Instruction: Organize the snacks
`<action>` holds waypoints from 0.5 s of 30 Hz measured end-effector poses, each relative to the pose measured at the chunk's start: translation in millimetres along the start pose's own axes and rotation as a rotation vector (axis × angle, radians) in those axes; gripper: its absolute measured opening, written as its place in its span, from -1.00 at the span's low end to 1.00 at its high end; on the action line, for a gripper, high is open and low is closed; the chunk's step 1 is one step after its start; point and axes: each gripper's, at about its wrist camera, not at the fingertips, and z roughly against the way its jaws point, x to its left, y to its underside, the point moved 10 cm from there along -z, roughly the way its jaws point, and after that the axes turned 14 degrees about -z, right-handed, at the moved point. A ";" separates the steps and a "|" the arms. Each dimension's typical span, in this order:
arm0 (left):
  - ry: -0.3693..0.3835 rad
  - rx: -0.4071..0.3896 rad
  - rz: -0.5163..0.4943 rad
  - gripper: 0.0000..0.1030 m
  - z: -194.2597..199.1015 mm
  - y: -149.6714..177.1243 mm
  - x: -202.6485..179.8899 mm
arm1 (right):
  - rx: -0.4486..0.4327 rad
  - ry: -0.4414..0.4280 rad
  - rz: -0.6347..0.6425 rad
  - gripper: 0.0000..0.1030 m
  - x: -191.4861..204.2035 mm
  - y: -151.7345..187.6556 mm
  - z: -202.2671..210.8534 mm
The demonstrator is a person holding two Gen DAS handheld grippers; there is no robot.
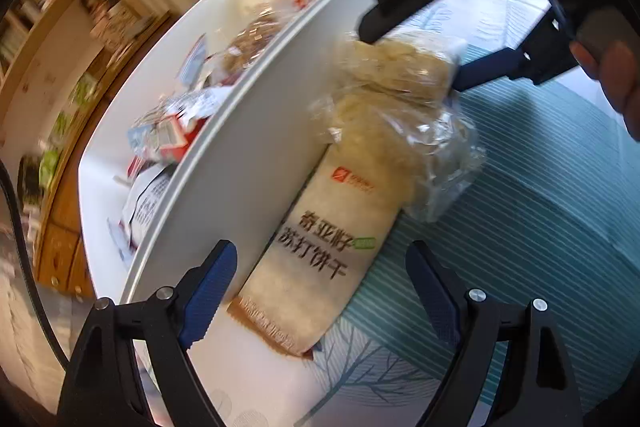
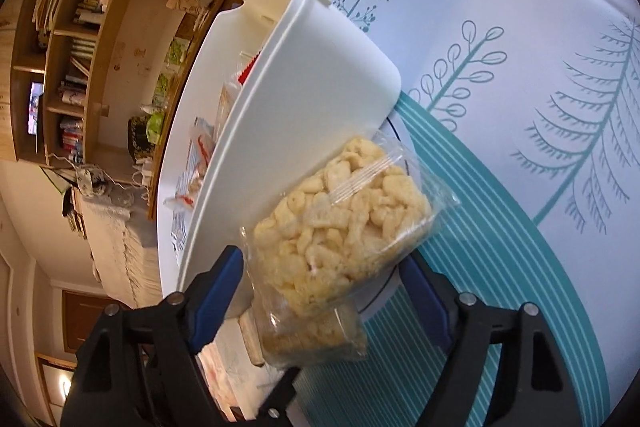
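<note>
Worktop [image 2: 520, 75]: lying under a pale cloth printed with teal trees, with a striped teal patch [image 2: 500, 267] at its near part.
Bin [image 2: 320, 99]: a white tub sitting on the worktop, holding wrapped snacks [image 1: 168, 135] in red, white and clear packets.
Cracker pack [image 1: 320, 259]: lying on the cloth, right beside the bin's wall, printed with dark characters.
Puff bag [image 2: 340, 223]: a clear bag of pale yellow pieces, resting on the far end of the cracker pack, next to the bin's wall.
Right tool [image 2: 324, 291]: jaws standing on either side of the puff bag; whether the pads are pressing the bag, I cannot tell.
Left tool [image 1: 320, 291]: jaws standing wide and holding nothing, with the near end of the cracker pack showing between them.
Hand [image 1: 612, 71]: showing at the right edge, behind the right tool.
Room: wooden shelves [image 2: 72, 47] of books standing against the far wall, with a small lit screen [image 2: 35, 107] among them; a pale fringed throw [image 2: 116, 227] lying below.
</note>
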 end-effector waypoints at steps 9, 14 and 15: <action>0.075 0.040 -0.035 0.67 -10.4 -8.7 3.1 | 0.015 -0.023 -0.042 0.27 -10.7 -2.5 1.7; 0.081 0.040 -0.044 0.68 -14.0 -11.4 6.2 | 0.022 -0.046 -0.055 0.17 -12.2 -1.1 5.3; 0.081 0.039 -0.044 0.68 -14.3 -11.4 6.3 | 0.023 -0.047 -0.054 0.16 -12.2 -0.6 6.5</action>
